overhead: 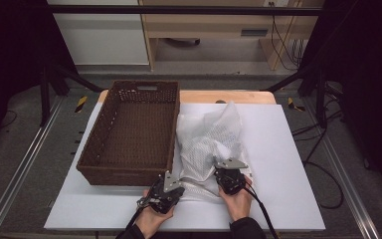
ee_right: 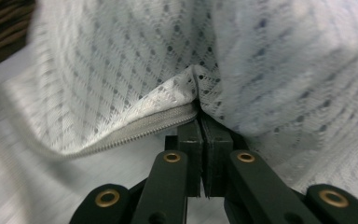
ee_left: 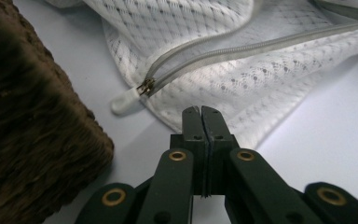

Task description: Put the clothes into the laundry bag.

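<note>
The bench (overhead: 288,164) carried a brown woven basket (overhead: 129,132), empty, and just beside it on the right lay the white mesh bag (overhead: 206,144), probably waiting to go into it. My right tool (ee_right: 200,120) was clamped on the bag's edge by the zipper (ee_right: 135,130), I think to keep it steady. My left tool (ee_left: 200,112), jaws together and holding nothing, pointed near the zipper pull (ee_left: 145,86).
</note>
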Demonstrator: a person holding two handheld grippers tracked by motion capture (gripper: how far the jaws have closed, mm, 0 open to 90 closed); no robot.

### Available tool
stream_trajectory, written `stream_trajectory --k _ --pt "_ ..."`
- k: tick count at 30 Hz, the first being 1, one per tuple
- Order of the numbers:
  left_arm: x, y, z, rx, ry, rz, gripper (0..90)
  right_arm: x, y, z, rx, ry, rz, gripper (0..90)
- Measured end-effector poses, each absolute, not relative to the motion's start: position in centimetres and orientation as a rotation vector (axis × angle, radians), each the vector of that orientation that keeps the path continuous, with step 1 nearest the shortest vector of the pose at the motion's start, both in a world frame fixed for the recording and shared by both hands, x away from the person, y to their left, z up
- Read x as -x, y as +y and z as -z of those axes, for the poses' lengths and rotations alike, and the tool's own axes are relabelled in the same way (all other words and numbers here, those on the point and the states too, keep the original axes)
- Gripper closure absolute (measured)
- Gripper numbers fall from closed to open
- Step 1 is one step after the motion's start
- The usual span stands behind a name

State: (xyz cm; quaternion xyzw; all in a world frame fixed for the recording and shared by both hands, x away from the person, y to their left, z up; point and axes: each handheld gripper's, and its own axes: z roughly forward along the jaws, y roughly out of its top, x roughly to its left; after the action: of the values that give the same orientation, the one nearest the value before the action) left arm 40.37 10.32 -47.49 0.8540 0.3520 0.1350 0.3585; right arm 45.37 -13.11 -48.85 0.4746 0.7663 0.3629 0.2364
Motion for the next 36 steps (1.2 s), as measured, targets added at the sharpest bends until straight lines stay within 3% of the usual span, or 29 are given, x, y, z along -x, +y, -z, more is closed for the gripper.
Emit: stream_trajectory --k 6,9,13,17,19,21,25,33,36 --pt "-39.9 11.2 47.5 -2.211 0.889 -0.313 89.5 -46.1 -13.7 48.9 -1.371 2.023 -0.976 86.7" --pt "-39.9 11.2 47.6 -2.208 0.886 -0.319 89.4 -45.0 -14.8 48.2 -1.355 2.065 -1.085 73.8" --pt "-40.1 11.4 47.5 -2.195 0.896 -0.325 89.1 -42.8 -17.6 46.5 -1.317 2.039 -1.152 62.4" --pt "-40.3 11.5 47.5 -2.195 0.904 -0.327 89.0 -42.8 -19.7 46.8 -1.317 2.053 -1.054 52.3" --pt "-40.4 11.6 47.6 -2.199 0.904 -0.326 89.0 -43.2 -20.1 47.5 -1.336 2.072 -1.039 52.6" --pt "-40.5 11.6 47.6 -2.2 0.902 -0.324 88.9 -43.6 -20.1 48.4 -1.336 2.101 -0.993 58.8" --pt "-40.5 11.7 47.6 -2.195 0.904 -0.325 88.9 -43.7 -20.2 48.5 -1.326 2.086 -0.934 88.3" --pt "-40.6 11.8 47.6 -2.19 0.919 -0.34 88.8 -41.2 -22.9 46.1 -1.336 2.081 -1.038 90.0" --pt "-40.6 11.7 47.7 -2.193 0.918 -0.344 88.6 -40.6 -23.9 46.6 -1.362 2.138 -1.019 90.0"
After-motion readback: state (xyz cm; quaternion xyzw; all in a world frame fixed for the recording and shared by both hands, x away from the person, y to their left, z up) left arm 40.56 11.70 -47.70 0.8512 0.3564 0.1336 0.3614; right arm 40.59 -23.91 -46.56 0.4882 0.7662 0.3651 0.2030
